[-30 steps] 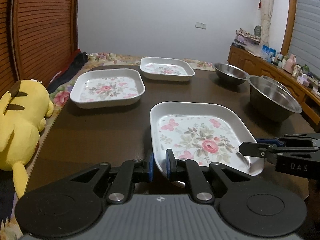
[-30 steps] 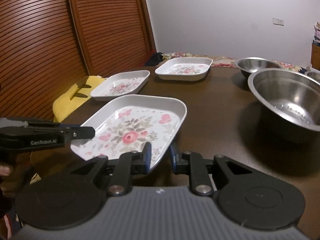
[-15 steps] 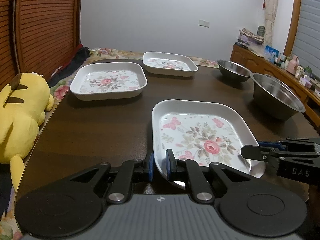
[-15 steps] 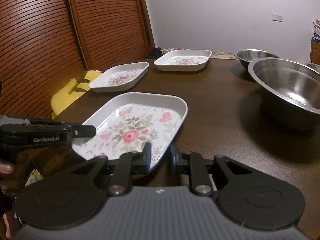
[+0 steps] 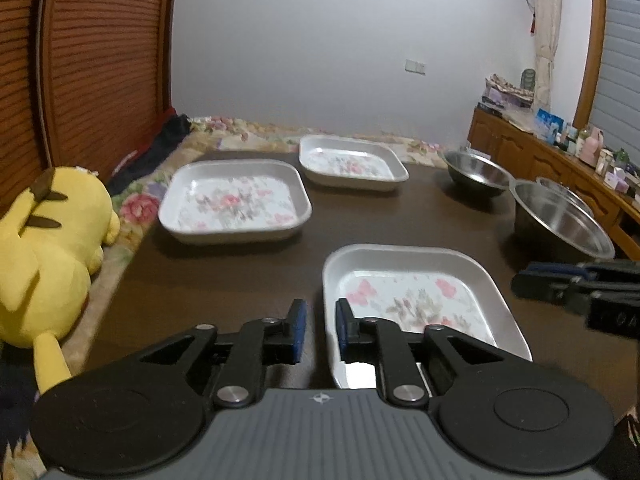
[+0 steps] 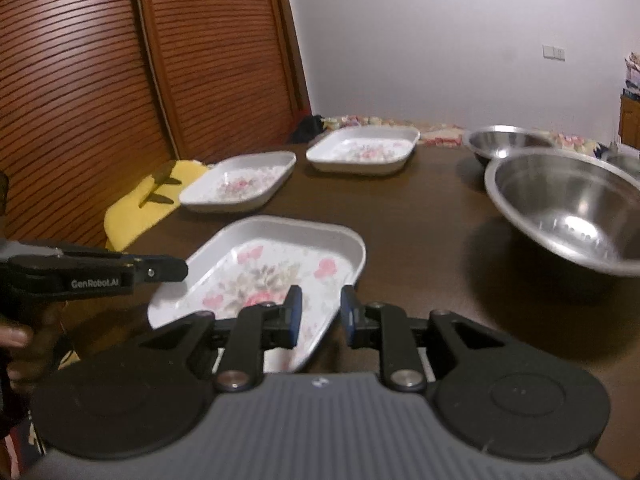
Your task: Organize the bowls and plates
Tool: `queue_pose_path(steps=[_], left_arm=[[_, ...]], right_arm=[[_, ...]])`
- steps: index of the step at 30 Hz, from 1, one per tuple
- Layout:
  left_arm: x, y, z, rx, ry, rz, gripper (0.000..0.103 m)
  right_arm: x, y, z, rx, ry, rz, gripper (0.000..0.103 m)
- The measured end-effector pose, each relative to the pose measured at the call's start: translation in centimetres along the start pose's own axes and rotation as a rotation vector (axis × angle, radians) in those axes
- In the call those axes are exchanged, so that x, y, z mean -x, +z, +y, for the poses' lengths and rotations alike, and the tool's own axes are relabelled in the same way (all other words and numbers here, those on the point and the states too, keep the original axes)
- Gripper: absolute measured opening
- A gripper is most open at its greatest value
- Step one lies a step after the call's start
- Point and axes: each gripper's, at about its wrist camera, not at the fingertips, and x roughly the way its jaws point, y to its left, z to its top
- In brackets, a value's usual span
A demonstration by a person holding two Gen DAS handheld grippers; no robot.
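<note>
**A:** Item one, the left hand-held gripper (image 5: pixel 321 330)?

**B:** Its jaws have just been opening. They are parted, and the left rim of the white square plate with a pink floral print (image 5: pixel 408 300) is seen between them, ungripped.

**A:** The right hand-held gripper (image 6: pixel 320 312)?

**B:** It is set narrowly apart across the same plate's right rim. Whether the pads press on it cannot be told.

**A:** Where is that plate listed?

**B:** Flat on the dark brown tabletop (image 5: pixel 224 280), at its near edge.

**A:** Further entries?

**B:** Two matching floral plates (image 5: pixel 236 204) (image 5: pixel 352 162) are found farther back, apart from each other. A large stainless steel bowl (image 5: pixel 560 216) and a smaller steel bowl (image 5: pixel 474 168) are placed to the right. A yellow plush toy (image 5: pixel 44 248) is laid beside the tabletop's left edge.
</note>
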Motion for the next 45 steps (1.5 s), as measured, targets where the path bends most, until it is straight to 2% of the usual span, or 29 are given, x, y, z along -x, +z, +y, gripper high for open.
queue_pose_path(steps=[8,10,12,19,26,34,39,45], left_arm=[[-1.7,3.2,2.4,-0.025,0.055,-0.02,0.029],[-2.3,4.0,3.3,-0.022,0.063,-0.023,0.031],[-3.1,5.0,4.3,-0.017,0.071,-0.027,0.037],[-5.3,7.2,7.6,-0.003,0.1,-0.027,0.041],[-7.9,7.7,10.9,0.013,0.108,0.004,0.041],[-10.0,8.0,13.8,0.044,0.083,0.021,0.04],[-10.9,7.9,14.6,0.056,0.05,0.029,0.031],[-11.6,7.8,14.7,0.065,0.019,0.032,0.026]], right_arm=[[-1.1,5.2,0.4,0.095,0.047,-0.03,0.025],[-2.0,6.6,0.7,0.113,0.063,-0.029,0.027],[-3.1,7.8,1.0,0.121,0.082,-0.021,0.028],[-7.0,10.1,2.6,0.116,0.142,0.019,0.028],[-11.4,11.2,4.1,0.111,0.154,0.102,0.028],[-15.6,11.6,4.9,0.097,0.142,0.177,0.029],[-17.2,11.7,5.0,0.092,0.131,0.205,0.029],[-18.2,11.8,5.0,0.085,0.131,0.221,0.029]])
